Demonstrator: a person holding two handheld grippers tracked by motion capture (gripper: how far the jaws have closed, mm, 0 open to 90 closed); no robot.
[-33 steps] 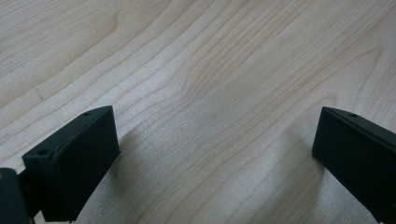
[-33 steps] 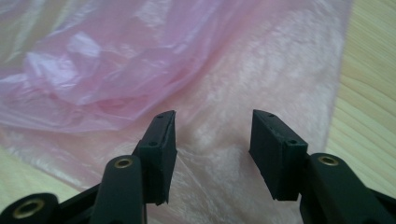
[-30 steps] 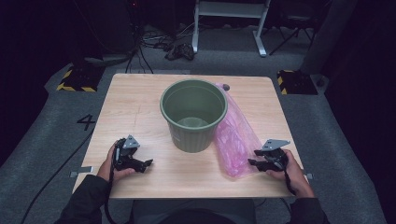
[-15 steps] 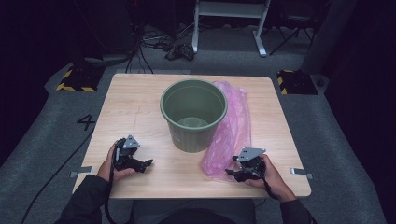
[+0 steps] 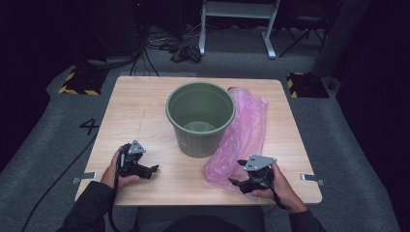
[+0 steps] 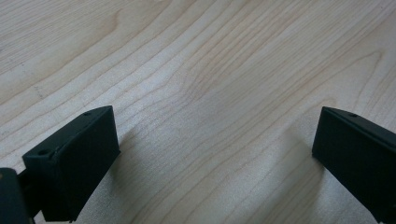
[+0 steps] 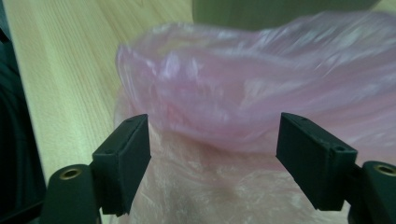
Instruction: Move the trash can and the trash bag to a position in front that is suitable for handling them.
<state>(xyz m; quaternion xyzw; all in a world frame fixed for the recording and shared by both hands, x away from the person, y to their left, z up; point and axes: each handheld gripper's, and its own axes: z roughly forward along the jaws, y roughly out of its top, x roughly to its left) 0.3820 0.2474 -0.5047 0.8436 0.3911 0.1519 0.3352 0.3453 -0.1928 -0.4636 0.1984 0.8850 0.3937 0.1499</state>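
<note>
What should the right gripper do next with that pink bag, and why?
Probably shut the right gripper on the pink bag: its jaws stand open with the bag's near edge bunched between them. The green bin stands beside the bag.

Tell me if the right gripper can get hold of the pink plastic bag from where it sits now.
Probably yes. The right gripper has its jaws open, with the near end of the pink plastic bag lying between and just ahead of them; nothing stands in between.
</note>
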